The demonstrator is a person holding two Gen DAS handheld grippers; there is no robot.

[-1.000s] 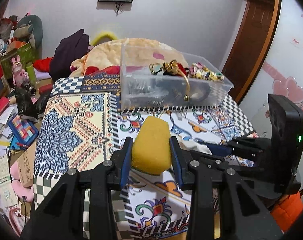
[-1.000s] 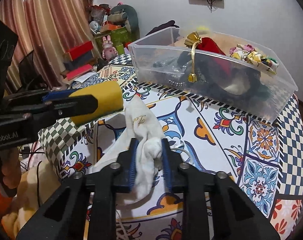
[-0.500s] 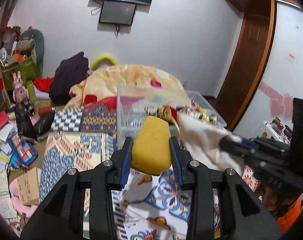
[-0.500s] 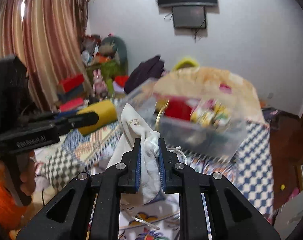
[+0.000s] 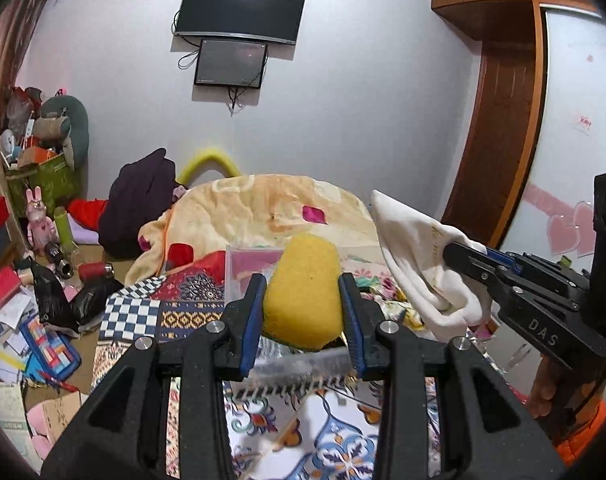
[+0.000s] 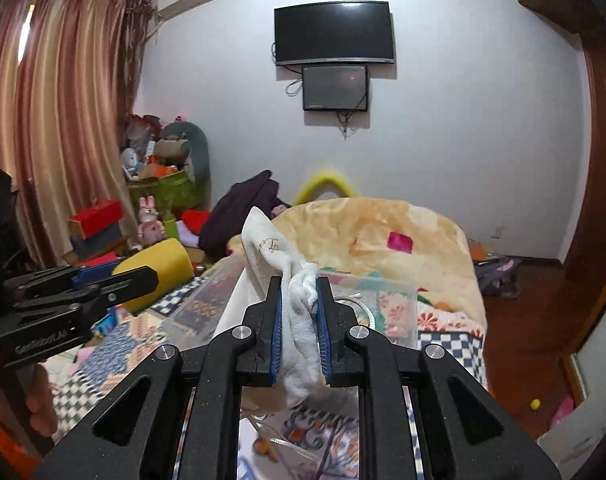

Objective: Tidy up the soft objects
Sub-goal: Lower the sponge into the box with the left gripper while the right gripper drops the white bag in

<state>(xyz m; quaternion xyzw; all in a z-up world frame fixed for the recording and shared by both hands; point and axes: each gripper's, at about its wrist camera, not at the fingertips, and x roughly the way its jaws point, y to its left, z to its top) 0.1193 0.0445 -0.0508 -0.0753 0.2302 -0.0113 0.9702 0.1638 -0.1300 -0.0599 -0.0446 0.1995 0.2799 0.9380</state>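
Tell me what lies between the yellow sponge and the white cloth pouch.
Nothing in the left wrist view: yellow sponge and white cloth pouch hang apart; only the clear plastic bin shows beyond.

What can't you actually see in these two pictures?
- Bin contents: left view, hidden behind the sponge and left gripper.
- Bin floor: right view, covered by the white pouch in the right gripper.
- Pouch lettering: too small in both views.
- Tablecloth: blurred, right view.

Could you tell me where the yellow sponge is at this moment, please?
The yellow sponge is clamped in the left tongs, held up in front of the clear plastic bin; the right wrist view shows it at the left, beside the white cloth pouch.
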